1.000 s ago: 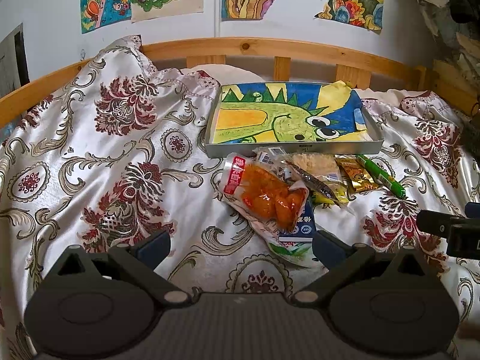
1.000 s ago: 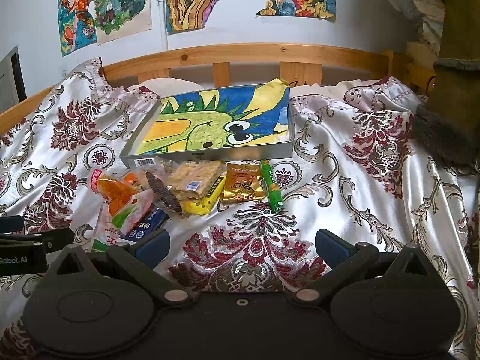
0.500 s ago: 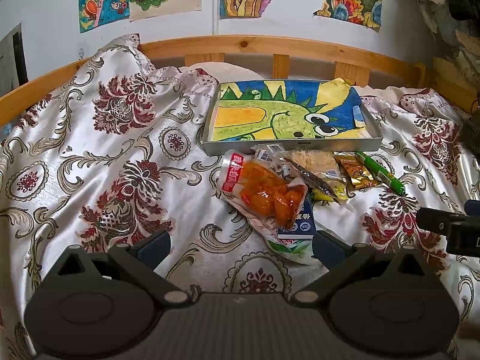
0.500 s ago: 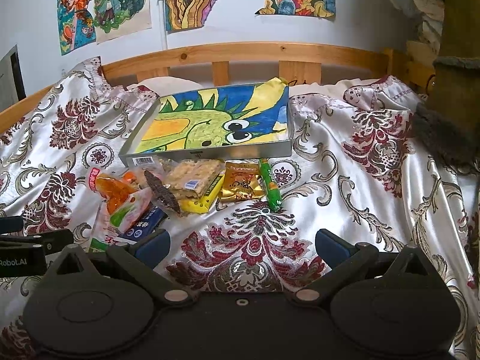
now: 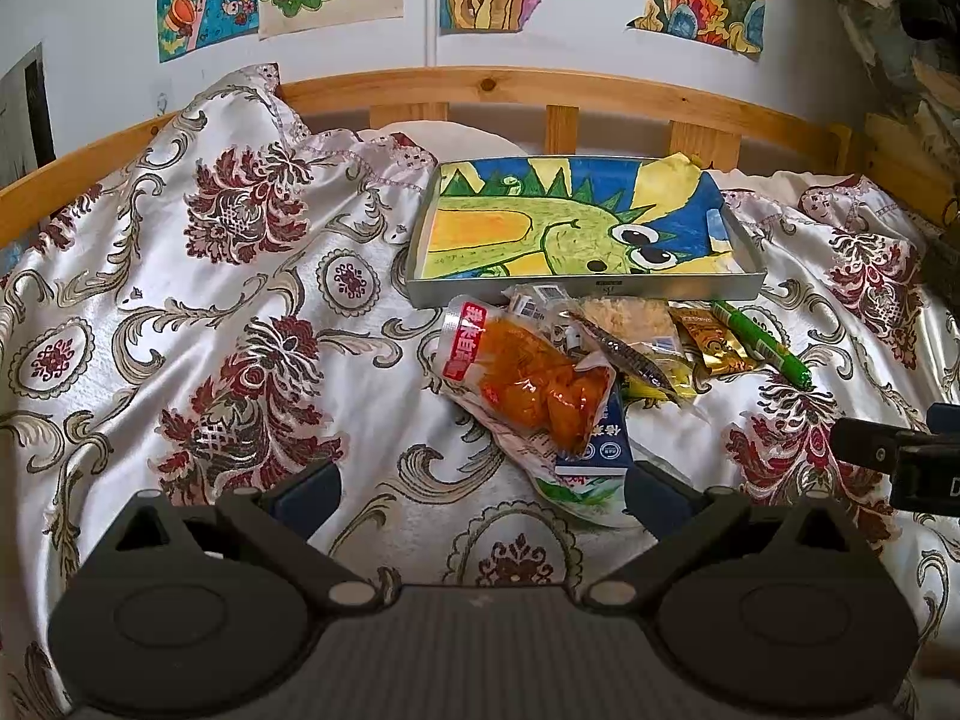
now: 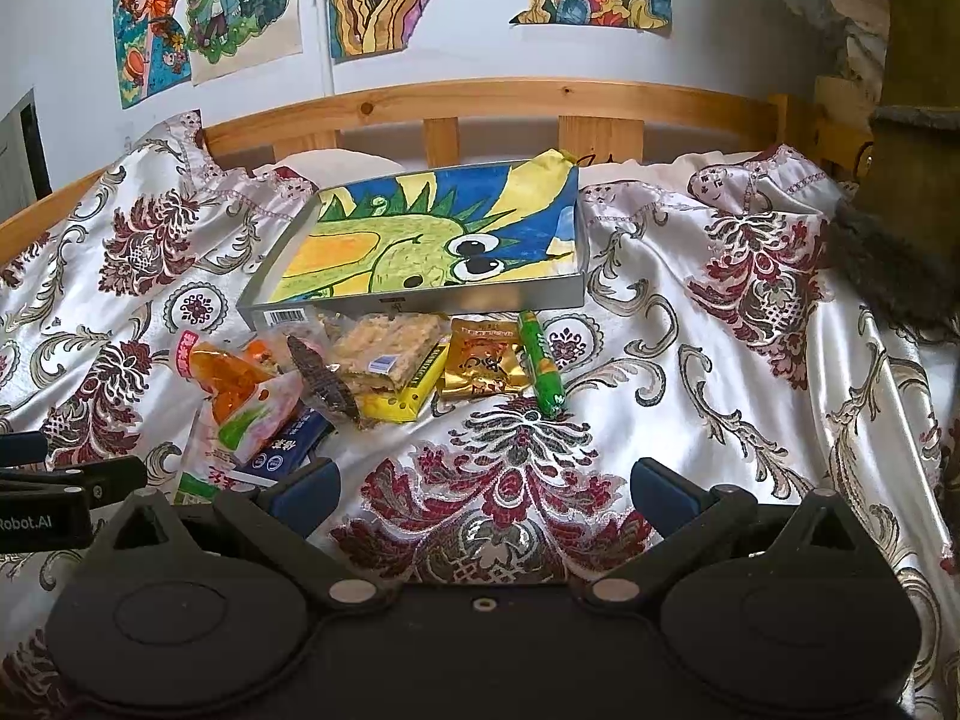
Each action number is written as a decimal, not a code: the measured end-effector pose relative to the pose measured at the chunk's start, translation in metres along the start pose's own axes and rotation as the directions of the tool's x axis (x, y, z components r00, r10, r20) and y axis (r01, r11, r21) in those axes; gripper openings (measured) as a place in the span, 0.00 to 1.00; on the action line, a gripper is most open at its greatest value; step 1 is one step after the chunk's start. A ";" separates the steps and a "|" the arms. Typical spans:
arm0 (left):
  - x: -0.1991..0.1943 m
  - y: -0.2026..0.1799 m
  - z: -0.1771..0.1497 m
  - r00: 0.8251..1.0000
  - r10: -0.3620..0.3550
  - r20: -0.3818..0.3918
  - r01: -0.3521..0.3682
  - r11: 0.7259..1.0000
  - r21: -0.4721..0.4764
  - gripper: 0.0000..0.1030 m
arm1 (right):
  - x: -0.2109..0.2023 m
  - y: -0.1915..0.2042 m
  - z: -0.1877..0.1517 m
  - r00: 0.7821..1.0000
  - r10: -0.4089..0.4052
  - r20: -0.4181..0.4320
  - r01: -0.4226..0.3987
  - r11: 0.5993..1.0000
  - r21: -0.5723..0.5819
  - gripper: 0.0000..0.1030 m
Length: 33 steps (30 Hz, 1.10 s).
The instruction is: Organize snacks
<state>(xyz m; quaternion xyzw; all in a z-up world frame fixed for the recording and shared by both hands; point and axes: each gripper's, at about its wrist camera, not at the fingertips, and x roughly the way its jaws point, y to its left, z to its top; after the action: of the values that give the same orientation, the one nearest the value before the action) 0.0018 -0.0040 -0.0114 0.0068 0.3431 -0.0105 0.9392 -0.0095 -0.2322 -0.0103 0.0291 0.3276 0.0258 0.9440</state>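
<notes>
A pile of snacks lies on the bedspread before a shallow grey tray [image 5: 585,291] [image 6: 420,301] lined with a dinosaur drawing. The pile holds an orange snack pouch [image 5: 528,381] [image 6: 231,375], a blue packet [image 5: 603,444] [image 6: 288,447], a dark dried-fish packet [image 5: 624,354] [image 6: 324,381], a crisp-rice bar [image 6: 387,351], a yellow bar [image 6: 399,402], a gold packet [image 5: 714,345] [image 6: 486,363] and a green sausage stick [image 5: 765,345] [image 6: 543,363]. My left gripper [image 5: 483,489] is open and empty, just short of the pile. My right gripper [image 6: 486,486] is open and empty, short of the pile's right side.
The flowered satin bedspread [image 5: 180,312] is rumpled. A wooden bed rail [image 5: 540,87] runs behind the tray, with drawings on the wall above. Dark green fabric [image 6: 912,120] hangs at the right. Each gripper shows at the edge of the other's view.
Both grippers have crept slightly forward toward the snacks. Nothing has been taken hold of or moved.
</notes>
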 end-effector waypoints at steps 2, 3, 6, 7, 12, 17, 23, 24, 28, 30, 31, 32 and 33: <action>0.001 0.001 0.000 1.000 0.001 -0.002 -0.001 1.000 -0.001 1.00 | 0.001 0.000 0.000 1.000 0.000 -0.001 0.000 1.000 0.000 1.00; 0.001 0.001 0.000 1.000 0.001 -0.002 -0.001 1.000 -0.002 1.00 | 0.001 0.000 0.000 1.000 0.000 -0.001 0.000 1.000 0.000 1.00; 0.002 0.002 0.000 1.000 0.001 -0.004 -0.001 1.000 -0.002 1.00 | 0.001 0.000 0.000 1.000 0.001 -0.001 -0.001 1.000 -0.001 1.00; 0.002 0.002 0.000 1.000 0.001 -0.003 -0.001 1.000 -0.002 1.00 | 0.001 0.000 0.000 1.000 0.001 -0.002 -0.001 1.000 -0.001 1.00; 0.002 0.003 0.001 1.000 0.000 0.002 0.000 1.000 -0.002 1.00 | 0.002 0.000 -0.001 1.000 0.003 -0.001 -0.003 1.000 0.001 1.00; 0.007 0.008 0.003 1.000 -0.008 0.017 0.008 1.000 -0.003 1.00 | 0.009 0.002 -0.003 1.000 0.018 0.007 -0.018 1.000 -0.019 1.00; 0.016 0.018 0.008 0.999 -0.029 0.021 0.029 0.999 -0.027 1.00 | 0.014 0.008 0.000 0.997 0.064 0.053 -0.059 0.995 -0.080 1.00; 0.018 0.020 0.008 0.999 -0.033 0.017 0.033 0.999 -0.032 1.00 | 0.016 0.009 0.001 0.996 0.069 0.059 -0.063 0.994 -0.090 1.00; 0.027 0.022 0.008 0.999 -0.049 -0.012 0.049 0.998 -0.032 1.00 | 0.023 0.011 0.005 0.996 0.071 0.062 -0.063 0.991 -0.119 1.00; 0.030 0.021 0.008 0.998 -0.054 -0.012 0.054 0.998 -0.027 1.00 | 0.028 0.012 0.006 0.996 0.064 0.060 -0.057 0.991 -0.124 1.00; 0.032 0.021 0.008 0.998 -0.056 -0.012 0.056 0.998 -0.021 1.00 | 0.030 0.011 0.007 0.996 0.063 0.058 -0.056 0.990 -0.126 1.00; 0.034 0.021 0.009 0.998 -0.058 -0.013 0.058 0.998 -0.014 1.00 | 0.032 0.011 0.007 0.996 0.065 0.055 -0.057 0.990 -0.132 1.00; 0.036 0.020 0.009 0.998 -0.058 -0.015 0.057 0.998 -0.009 1.00 | 0.034 0.011 0.008 0.996 0.066 0.054 -0.058 0.988 -0.142 1.00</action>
<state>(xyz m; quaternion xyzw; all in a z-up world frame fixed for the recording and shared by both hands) 0.0354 0.0153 -0.0271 -0.0071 0.3501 -0.0360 0.9360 0.0219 -0.2188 -0.0243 -0.0264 0.2961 0.0775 0.9516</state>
